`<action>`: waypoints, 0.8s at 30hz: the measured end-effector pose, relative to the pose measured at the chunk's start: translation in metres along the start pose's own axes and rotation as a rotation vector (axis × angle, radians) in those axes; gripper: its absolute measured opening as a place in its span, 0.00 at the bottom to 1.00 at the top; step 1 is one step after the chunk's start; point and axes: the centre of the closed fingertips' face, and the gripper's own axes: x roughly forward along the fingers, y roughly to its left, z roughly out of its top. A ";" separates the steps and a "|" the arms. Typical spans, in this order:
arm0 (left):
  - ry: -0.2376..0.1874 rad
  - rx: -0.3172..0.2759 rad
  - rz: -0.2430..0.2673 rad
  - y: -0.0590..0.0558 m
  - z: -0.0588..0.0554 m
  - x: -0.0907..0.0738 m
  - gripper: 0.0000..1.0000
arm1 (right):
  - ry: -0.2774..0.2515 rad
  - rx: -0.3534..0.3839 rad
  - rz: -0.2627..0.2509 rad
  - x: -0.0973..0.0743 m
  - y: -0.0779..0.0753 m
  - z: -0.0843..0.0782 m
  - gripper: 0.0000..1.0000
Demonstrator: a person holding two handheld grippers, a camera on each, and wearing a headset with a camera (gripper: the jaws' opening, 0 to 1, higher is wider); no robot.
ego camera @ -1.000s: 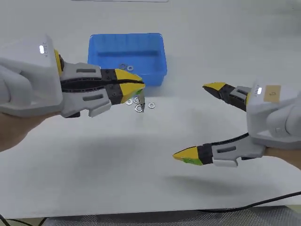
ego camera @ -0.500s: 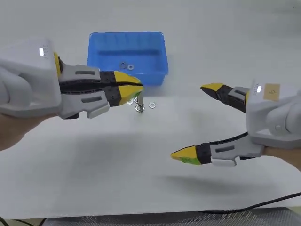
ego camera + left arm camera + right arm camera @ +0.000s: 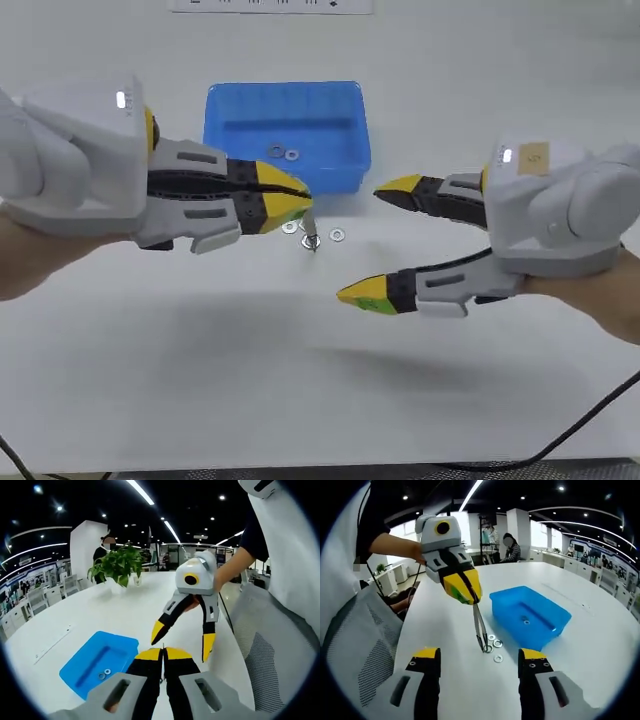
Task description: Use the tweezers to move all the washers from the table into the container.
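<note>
You are clenching the left tongs (image 3: 297, 198) on the tweezers (image 3: 480, 622), pointing them downward so that their tips are meeting the surface (image 3: 200, 340) among the washers (image 3: 497, 643) lying loose just in front of the blue container (image 3: 330, 178). The tips are resting at one washer of that small cluster, but whether they are actually pinching it is too fine to tell. Two further pieces (image 3: 283, 153) are lying inside the container, so you are working partway through the job, with a few left outside. Your right tongs (image 3: 365, 242) are hanging released, jaws spread wide, near the cluster and carrying nothing. The step in hand is looking like the pick-up of the next washer. For the next move, you are going to need a steady squeeze so the tweezer tips are closing on the washer's edge rather than skating over it. Then comes a clean lift off the surface, a short carry over the container's near wall, and an easing of the squeeze once the tips are hanging above its floor.
</note>
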 end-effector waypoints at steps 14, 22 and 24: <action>0.024 0.010 -0.030 -0.001 -0.001 0.002 0.04 | 0.029 -0.063 0.170 0.036 0.003 0.005 0.29; 0.024 0.006 -0.035 -0.002 -0.002 0.002 0.04 | 0.049 -0.102 0.208 0.042 0.002 0.004 0.20; 0.024 0.007 -0.038 -0.002 -0.002 0.002 0.04 | 0.051 -0.109 0.218 0.043 0.004 0.003 0.18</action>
